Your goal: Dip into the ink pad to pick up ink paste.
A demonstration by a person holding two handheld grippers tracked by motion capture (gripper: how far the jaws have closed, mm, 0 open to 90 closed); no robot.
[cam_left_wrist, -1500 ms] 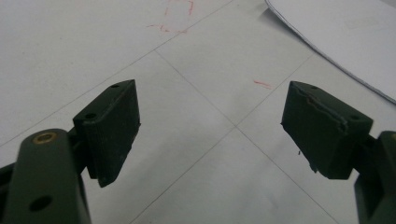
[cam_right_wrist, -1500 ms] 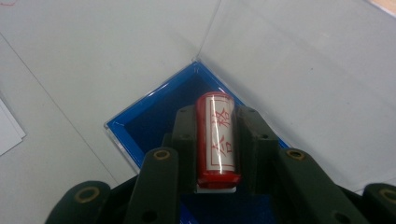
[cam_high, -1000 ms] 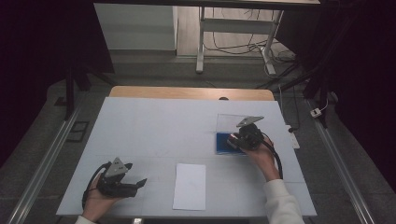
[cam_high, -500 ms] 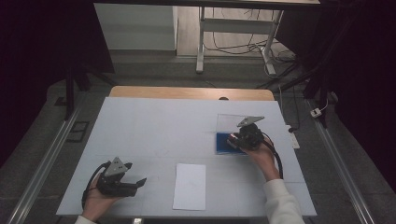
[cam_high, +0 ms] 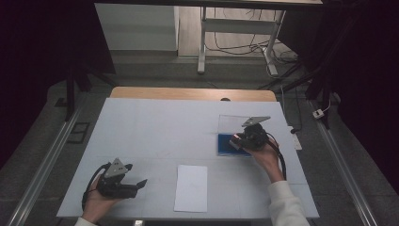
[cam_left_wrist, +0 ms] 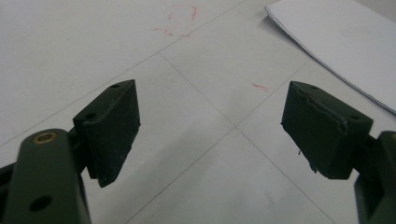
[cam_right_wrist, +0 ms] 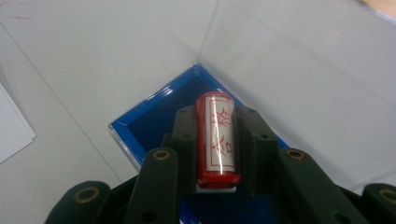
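Right gripper (cam_high: 236,140) sits over the blue box (cam_high: 225,144) on the right half of the table (cam_high: 155,127), a speck of red at its tip, too small to make out. The grey plate on top tilts up, the cable loops back past the hand (cam_high: 267,157) and a white sleeve (cam_high: 288,207) comes in from the bottom edge. A clear lid (cam_high: 234,123) stands open just behind the box. Over on the left, the left gripper (cam_high: 141,183) lies low near the front edge, jaws apart, pointing toward the paper (cam_high: 191,187). That sheet lies flat between the two hands, apart from both grippers.
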